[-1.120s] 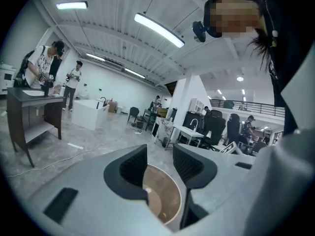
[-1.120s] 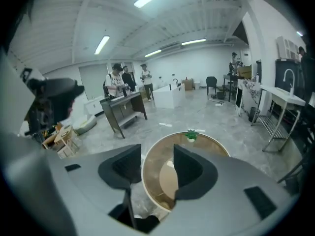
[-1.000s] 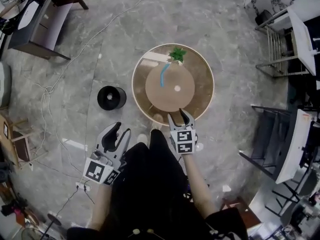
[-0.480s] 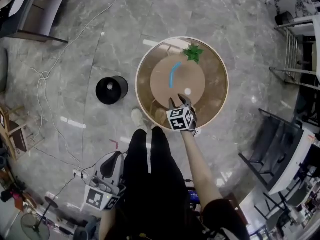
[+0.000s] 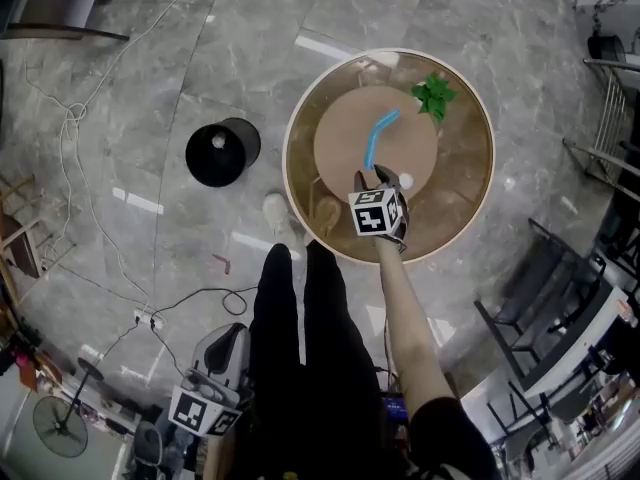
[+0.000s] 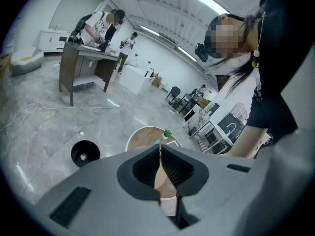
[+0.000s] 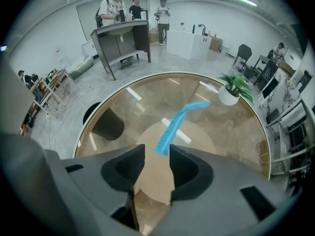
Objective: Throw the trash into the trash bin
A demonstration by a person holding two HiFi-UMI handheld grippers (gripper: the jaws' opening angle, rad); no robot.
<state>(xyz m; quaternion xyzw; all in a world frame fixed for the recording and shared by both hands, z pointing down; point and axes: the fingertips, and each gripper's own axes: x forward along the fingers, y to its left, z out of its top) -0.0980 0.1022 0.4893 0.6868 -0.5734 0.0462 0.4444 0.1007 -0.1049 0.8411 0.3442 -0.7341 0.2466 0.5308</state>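
A curved blue strip [image 5: 378,136] lies on the round glass table [image 5: 470,193], and a small white ball [image 5: 407,180] rests near it. My right gripper [image 5: 375,174] hangs over the table with its jaws apart. In the right gripper view the strip's [image 7: 174,124] near end shows in the gap at my right gripper's [image 7: 157,156] tips, not pinched. The black trash bin [image 5: 222,152] stands on the floor left of the table with a white ball inside. My left gripper [image 5: 226,340] is low beside the person's leg, its jaws shut on nothing [image 6: 160,156].
A small potted plant [image 5: 433,95] stands on the table's far side. Cables [image 5: 75,118] trail across the marble floor at left. A fan [image 5: 55,426] stands at the lower left, chairs and racks [image 5: 560,308] at right. People stand at a desk [image 7: 120,31] farther off.
My right gripper has reached farther over the table to the blue strip's near end, and its jaws have narrowed. My left gripper has dropped low beside the leg and shut.
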